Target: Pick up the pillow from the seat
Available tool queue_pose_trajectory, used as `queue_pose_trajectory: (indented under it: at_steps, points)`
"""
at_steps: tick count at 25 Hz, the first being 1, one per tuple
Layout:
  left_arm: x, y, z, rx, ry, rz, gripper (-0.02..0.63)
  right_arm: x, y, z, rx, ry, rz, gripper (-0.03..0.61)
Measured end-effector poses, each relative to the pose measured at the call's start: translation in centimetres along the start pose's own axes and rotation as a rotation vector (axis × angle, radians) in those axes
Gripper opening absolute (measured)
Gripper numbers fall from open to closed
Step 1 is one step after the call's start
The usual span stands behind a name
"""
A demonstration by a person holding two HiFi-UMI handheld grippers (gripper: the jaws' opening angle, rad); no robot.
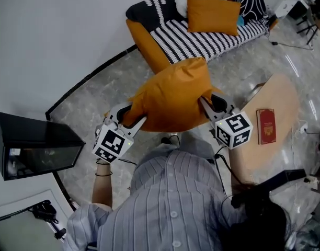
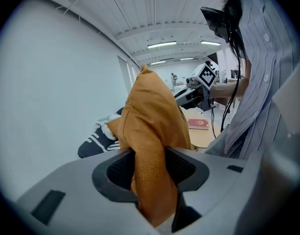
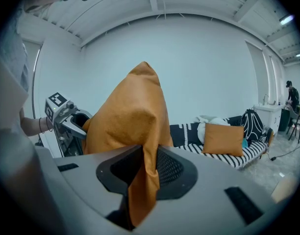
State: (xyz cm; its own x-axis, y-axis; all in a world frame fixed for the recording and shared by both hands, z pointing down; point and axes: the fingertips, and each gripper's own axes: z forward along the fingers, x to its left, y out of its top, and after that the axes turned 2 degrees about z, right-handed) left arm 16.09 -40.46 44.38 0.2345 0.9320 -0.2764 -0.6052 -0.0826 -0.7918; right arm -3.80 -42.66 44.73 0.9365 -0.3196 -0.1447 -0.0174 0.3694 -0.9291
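A red book [image 1: 266, 125] lies flat on a pale wooden table [image 1: 277, 95]. Across the marble floor [image 1: 113, 82], 1 spare orange cushion [image 1: 212, 13] leans on a black-and-white striped throw [image 1: 202, 38], with a black bag [image 1: 252, 4] just beside it. A black box [image 1: 34, 145] stands off to one side.

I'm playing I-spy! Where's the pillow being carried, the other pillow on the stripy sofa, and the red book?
carried pillow [image 1: 173, 95]: head view, middle of its face.
sofa pillow [image 1: 212, 13]: head view, its centre.
red book [image 1: 266, 125]: head view, middle of its cover.
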Motion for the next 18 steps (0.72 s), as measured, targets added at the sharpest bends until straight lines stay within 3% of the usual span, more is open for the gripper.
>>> queue_pose_trajectory:
  at_steps: [18]
  points:
    - [1.4, -0.2, -1.2, 0.014, 0.044, 0.035, 0.193, 0.7, 0.7, 1.5, -0.035, 0.003, -0.004, 0.092]
